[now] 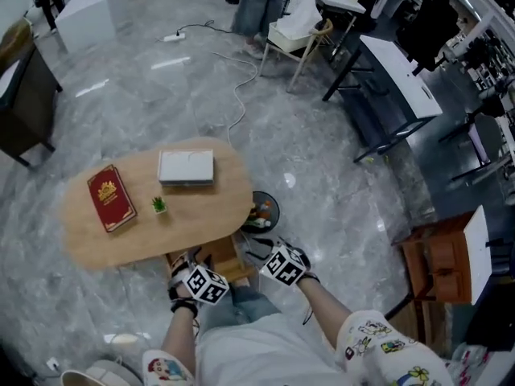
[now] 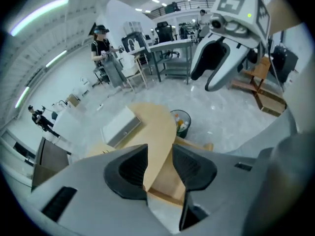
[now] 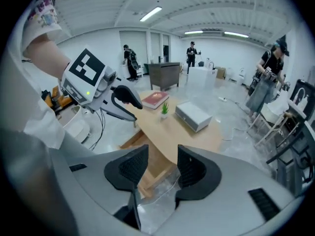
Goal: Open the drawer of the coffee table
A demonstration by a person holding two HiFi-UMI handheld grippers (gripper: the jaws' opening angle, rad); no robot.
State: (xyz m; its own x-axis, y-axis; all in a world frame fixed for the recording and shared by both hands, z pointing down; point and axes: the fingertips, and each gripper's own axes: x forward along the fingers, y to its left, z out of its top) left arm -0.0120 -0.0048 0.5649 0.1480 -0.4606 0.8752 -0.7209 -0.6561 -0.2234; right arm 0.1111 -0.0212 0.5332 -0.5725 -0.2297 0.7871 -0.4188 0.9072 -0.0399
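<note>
Though neither one grips anything yet, left hand-held gripper (image 2: 160, 167): jaws part-way apart and empty, pointing down over the desk's near edge.
Right hand-held gripper (image 3: 162, 168): likewise apart, with only floor and wood showing between the jaws; it sits at the left one's 3 o'clock.
Drawer (image 1: 211, 257): at my 12 o'clock, a wooden box jutting from under the desk's near rim, just beyond both hand-held grippers. It looks pulled out some way; how far, I cannot tell.
Drawer feel: I judge it stiff plain wood, fairly light if empty, smooth enough to slip from a shallow pinch, and likely to bind if tugged crooked.
Drawer hold: no knob shows, so I'd clamp the front board's top edge near its middle and draw straight toward me.
Desk (image 1: 129, 240): low, with an oval wooden top.
Desk top: red book (image 1: 111, 197) at 10 o'clock, small plant (image 1: 159, 205) beside it, white box (image 1: 186, 167) farther off at 12.
Bin (image 1: 261, 211): on the floor at 1 o'clock, by the desk's end.
</note>
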